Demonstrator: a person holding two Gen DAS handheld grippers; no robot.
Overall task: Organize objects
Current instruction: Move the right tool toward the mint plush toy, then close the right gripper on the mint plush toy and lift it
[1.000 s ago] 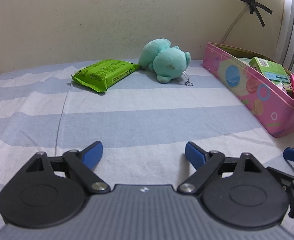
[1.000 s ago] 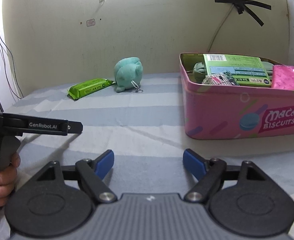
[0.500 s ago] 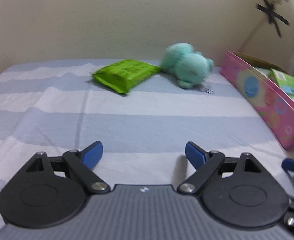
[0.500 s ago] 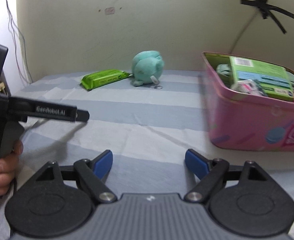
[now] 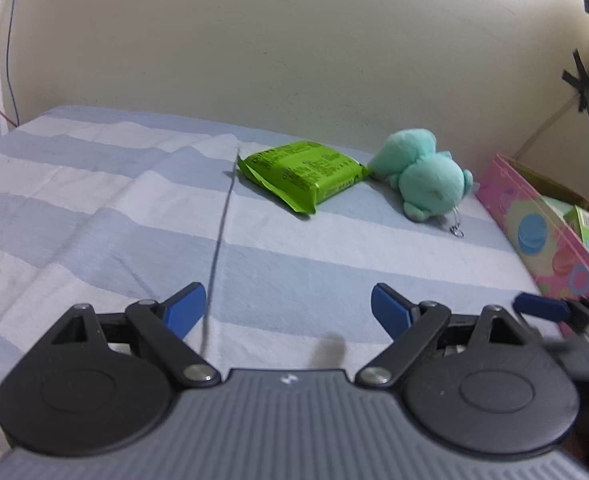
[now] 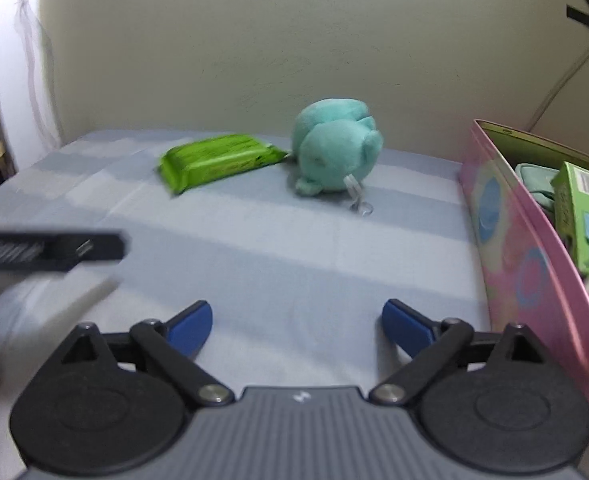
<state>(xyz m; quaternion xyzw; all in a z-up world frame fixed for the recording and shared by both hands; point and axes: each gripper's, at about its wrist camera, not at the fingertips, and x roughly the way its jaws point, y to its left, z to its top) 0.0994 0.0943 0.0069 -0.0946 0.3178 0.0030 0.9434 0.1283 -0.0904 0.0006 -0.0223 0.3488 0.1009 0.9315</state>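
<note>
1. A bed (image 5: 94, 208) covered in a blue-and-white striped sheet fills the middle of both views; a cream wall (image 5: 254, 60) rises behind it.
2. A green packet (image 5: 302, 174) and a teal plush toy (image 5: 426, 176) lie centre-right, near the wall, touching.
3. A pink tin (image 6: 534, 264) holding boxes sits at the right edge.
4. The left gripper (image 5: 288, 312) is spread and empty.
5. The right gripper (image 6: 296, 326) is opening, with nothing between its jaws.

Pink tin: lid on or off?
Off. The pink tin is open-topped: a green box and a pale teal item show inside above the rim. No lid is visible.
</note>
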